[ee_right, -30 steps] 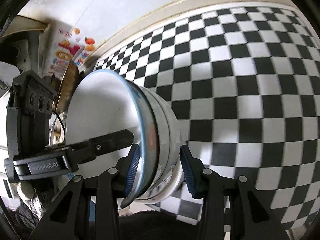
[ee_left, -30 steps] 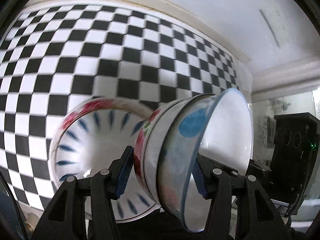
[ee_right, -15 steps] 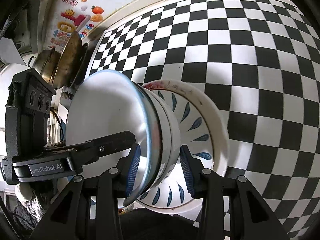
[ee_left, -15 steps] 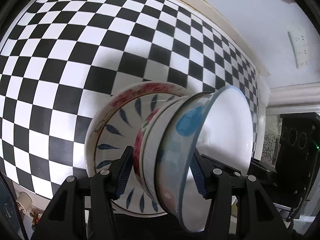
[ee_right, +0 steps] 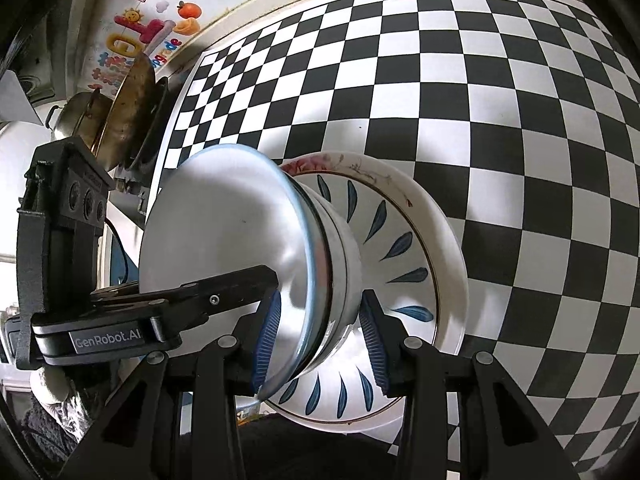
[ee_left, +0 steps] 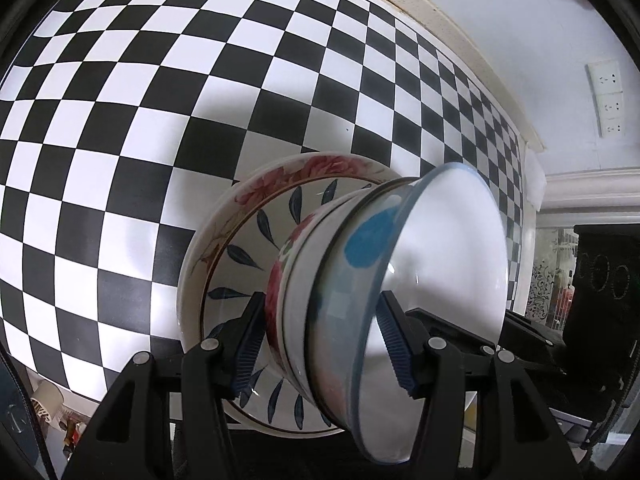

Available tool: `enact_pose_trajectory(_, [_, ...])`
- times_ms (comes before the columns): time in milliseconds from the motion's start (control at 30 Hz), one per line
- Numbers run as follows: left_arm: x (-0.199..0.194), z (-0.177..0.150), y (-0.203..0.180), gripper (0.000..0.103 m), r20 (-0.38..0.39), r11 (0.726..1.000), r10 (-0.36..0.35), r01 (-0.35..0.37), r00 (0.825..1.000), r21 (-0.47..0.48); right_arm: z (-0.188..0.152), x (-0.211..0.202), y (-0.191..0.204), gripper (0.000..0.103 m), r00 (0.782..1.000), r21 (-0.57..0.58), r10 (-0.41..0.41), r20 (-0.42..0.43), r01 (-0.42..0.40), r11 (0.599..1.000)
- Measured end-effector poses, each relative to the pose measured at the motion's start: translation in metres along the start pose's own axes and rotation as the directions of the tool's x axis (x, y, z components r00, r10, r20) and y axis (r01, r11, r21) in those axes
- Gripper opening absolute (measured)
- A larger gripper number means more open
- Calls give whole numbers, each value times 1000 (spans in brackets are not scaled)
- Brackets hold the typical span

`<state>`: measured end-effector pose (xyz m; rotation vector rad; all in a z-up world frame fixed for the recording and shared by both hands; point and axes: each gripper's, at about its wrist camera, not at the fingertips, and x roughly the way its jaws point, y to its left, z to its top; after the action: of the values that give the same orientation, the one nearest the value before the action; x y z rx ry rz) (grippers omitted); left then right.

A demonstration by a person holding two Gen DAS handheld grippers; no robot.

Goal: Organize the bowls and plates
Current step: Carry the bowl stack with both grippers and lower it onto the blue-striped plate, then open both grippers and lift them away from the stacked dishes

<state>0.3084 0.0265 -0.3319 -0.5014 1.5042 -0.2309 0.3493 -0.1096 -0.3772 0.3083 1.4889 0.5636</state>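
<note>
A stack of nested bowls (ee_left: 360,280) is held by both grippers: a blue-rimmed white bowl (ee_right: 224,232) on top, red-flowered white bowls under it. My left gripper (ee_left: 320,344) is shut on one side of the stack's rims. My right gripper (ee_right: 320,344) is shut on the opposite side. The stack sits over a plate (ee_left: 248,248) with blue leaf marks and a red floral rim, which lies on the checkered tabletop; the plate also shows in the right wrist view (ee_right: 416,248). Whether the stack's base touches the plate is hidden.
The black-and-white checkered tabletop (ee_left: 160,100) stretches to a cream edge by the wall. Pots and a pan (ee_right: 132,104) stand at the table's end, seen in the right wrist view. Wall sockets (ee_left: 606,96) are on the wall.
Both grippers have lowered the bowl stack toward the plate; the plate now shows wider beneath the stack and the views tilt down onto the table.
</note>
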Motion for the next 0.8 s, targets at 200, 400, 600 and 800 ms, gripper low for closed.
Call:
enact_pose_trajectory(200, [1, -1, 1, 54, -9, 1000, -1, 1, 1000, 0, -2, -2, 2, 43, 1000, 5, -24, 3, 24, 1000])
enact_pose_trajectory(400, [2, -4, 2, 52, -8, 1000, 9, -9, 1000, 11, -3, -5, 2, 43, 1000, 24, -28, 14, 28, 999])
enact_pose_trajectory(600, [-18, -15, -9, 51, 65, 989, 112, -117, 992, 87, -9, -16, 6, 43, 997, 29, -69, 47, 67, 997])
enact_pose_trajectory(800, [-55, -34, -13, 53, 165, 963, 226, -246, 960, 110, -22, -45, 15, 44, 979, 32, -175, 100, 173, 984])
